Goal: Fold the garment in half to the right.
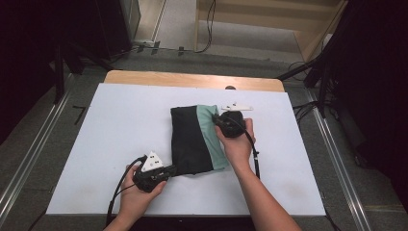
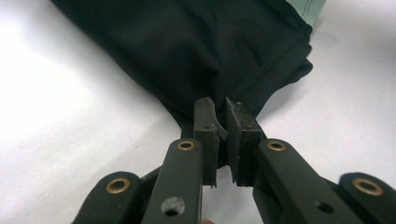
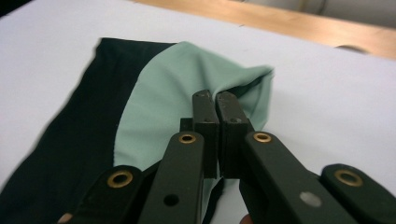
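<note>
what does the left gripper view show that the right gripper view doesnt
Left gripper view: the left gripper clamped on a bunched corner of the black part of the folded black and mint-green cloth, with just a sliver of green at the top edge.

Right gripper view: the right gripper clamped on the raised mint-green edge, and the bare wooden table edge beyond.

Both: the same cloth lying on the white table cover, jaws closed on fabric.

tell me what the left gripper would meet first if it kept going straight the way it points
The left gripper is already shut on a corner of the folded garment, so it would push straight into that black cloth; beyond lies its mint green part.
</note>
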